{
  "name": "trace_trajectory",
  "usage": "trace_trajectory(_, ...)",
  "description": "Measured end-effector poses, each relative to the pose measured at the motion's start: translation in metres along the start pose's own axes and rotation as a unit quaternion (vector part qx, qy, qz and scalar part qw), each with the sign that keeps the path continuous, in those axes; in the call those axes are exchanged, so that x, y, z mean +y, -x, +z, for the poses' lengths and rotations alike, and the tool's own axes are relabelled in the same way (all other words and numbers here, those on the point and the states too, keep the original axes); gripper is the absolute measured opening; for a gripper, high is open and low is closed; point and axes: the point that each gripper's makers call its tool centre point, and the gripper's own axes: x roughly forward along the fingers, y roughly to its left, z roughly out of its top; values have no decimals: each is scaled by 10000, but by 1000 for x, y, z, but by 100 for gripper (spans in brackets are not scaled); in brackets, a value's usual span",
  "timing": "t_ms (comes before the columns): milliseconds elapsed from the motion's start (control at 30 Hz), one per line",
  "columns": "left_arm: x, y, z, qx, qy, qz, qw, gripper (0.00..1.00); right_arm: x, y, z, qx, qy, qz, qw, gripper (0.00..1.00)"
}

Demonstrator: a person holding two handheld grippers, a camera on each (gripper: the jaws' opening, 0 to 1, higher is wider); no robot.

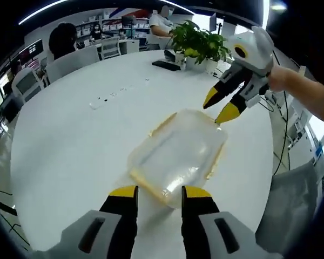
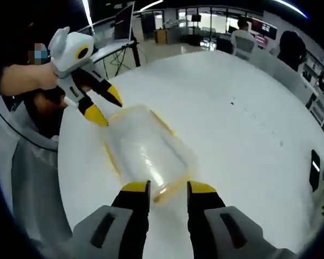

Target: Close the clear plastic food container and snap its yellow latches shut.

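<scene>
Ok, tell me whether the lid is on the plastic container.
On. The clear lid lies flat over the container on the white table. Cannot tell whether the yellow latches are snapped shut; they are blurred.

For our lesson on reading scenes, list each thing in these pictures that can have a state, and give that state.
Clear plastic food container with yellow latches: lid on, flat on the round white table; latch positions unclear.
Left hand-held gripper: open, at the container's near edge.
Right hand-held gripper: open, at the opposite edge.
</scene>
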Motion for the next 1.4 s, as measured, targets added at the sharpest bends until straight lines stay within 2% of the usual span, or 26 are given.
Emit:
trace_trajectory(133, -2, -2, -2, -58, 209, -27, 9998, 23, 1, -2, -5, 33, -15, -38, 10000, 23)
trace_trajectory(200, -4, -2, -1, -142, 478, -58, 9987, 23, 1, -3, -7, 15, -68, -50, 10000, 23)
trace_trajectory(333, -2, -3, -2, -161, 544, 28, 9984, 22, 1, -5, -11, -24, -192, -81, 9998, 22)
trace_trajectory(600, 0, -6, -3, -287, 1057, 83, 9940, 21, 3, -7, -9, -340, -710, -19, 9969, 21)
trace_trajectory(733, 2, -6, -3, -354, 1265, 99, 9913, 21, 3, -7, -9, -415, -769, -28, 9962, 21)
trace_trajectory(900, 3, -7, -4, -483, 1706, 149, 9840, 20, 3, -7, -9, -558, -973, -51, 9937, 21)
trace_trajectory(1167, 4, -8, -5, -627, 2142, 222, 9745, 21, 2, -7, -10, -791, -1224, -49, 9893, 21)
trace_trajectory(1400, 5, -9, -6, -740, 2508, 247, 9649, 21, -1, -7, -9, -946, -1644, -45, 9818, 18)
